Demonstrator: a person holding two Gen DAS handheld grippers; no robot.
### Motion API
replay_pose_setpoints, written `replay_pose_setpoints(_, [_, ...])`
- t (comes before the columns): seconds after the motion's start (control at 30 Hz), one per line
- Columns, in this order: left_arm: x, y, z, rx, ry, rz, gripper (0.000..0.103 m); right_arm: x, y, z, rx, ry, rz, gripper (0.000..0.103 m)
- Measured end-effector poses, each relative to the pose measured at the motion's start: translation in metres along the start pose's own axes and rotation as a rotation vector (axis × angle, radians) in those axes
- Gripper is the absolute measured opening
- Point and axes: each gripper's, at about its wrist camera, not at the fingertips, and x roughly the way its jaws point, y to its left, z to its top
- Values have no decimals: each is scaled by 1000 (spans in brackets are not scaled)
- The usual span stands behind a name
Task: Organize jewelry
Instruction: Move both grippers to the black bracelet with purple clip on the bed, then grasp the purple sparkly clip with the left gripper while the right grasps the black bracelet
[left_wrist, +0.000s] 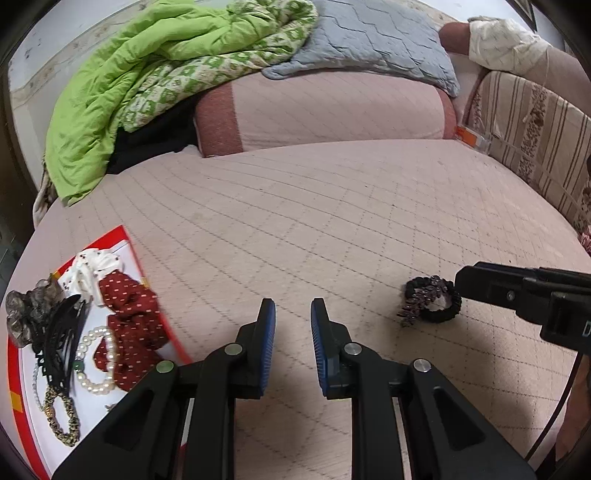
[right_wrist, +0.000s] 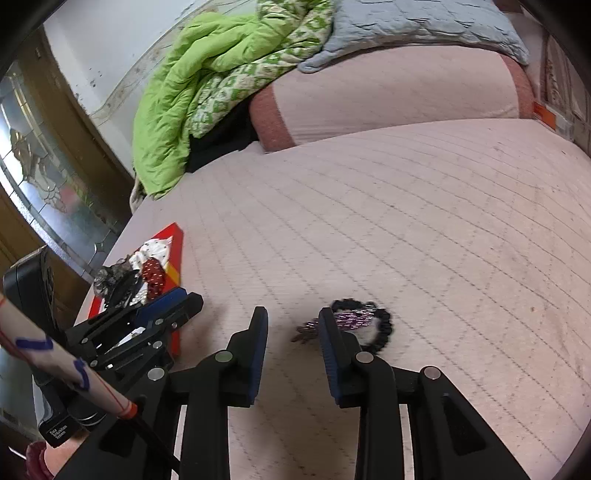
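A black beaded band with purple sequins lies loose on the pink quilted bed. In the right wrist view the band sits just right of my right gripper, partly behind its right finger; the jaws stand open with nothing between them. My left gripper hovers open and empty over bare mattress, left of the band. At the left edge lies a red-rimmed white tray holding a red dotted scrunchie, a white scrunchie, a pearl bracelet and a black hair claw.
A green quilt, a grey pillow and a pink bolster pile up at the head of the bed. A striped cushion lines the right side. A glazed wooden door stands beyond the left bed edge.
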Motion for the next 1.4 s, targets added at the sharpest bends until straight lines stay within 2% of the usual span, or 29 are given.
replay_pose_setpoints(0.2, [9,-13,1,15,19,-19,20,1,-19,-1,40,21,-27,35])
replay_pose_setpoints(0.33, [15,-23,2,27,32,-44,28,-1,-35,-2,91,27,-35,35])
replay_pose_setpoints(0.6, [36,-47,0,65,83,-145,31,-9,-64,0,187,27,-61,35])
replay_pose_setpoints(0.77, [47,-62,1,88,90,-179,42,-13,-74,1,238,32,-43,35])
replay_pose_setpoints(1.1, [55,-75,0,103,110,-207,42,-19,-79,2,259,28,-27,35])
replay_pose_setpoints(1.17, [56,-74,1,92,115,-211,38,-18,-79,2,264,30,-26,36])
replay_pose_setpoints(1.2, [57,-75,1,91,117,-219,33,-18,-79,2,265,32,-25,36])
replay_pose_setpoints(1.23, [57,-75,1,92,118,-226,23,-18,-79,2,265,32,-25,36])
replay_pose_setpoints(1.3, [55,-76,1,94,116,-230,21,-18,-78,2,265,32,-25,36])
replay_pose_setpoints(1.33, [54,-76,1,91,118,-242,15,-17,-78,2,264,32,-25,36])
replay_pose_setpoints(1.4, [52,-73,1,74,125,-275,13,-16,-76,2,264,31,-26,36])
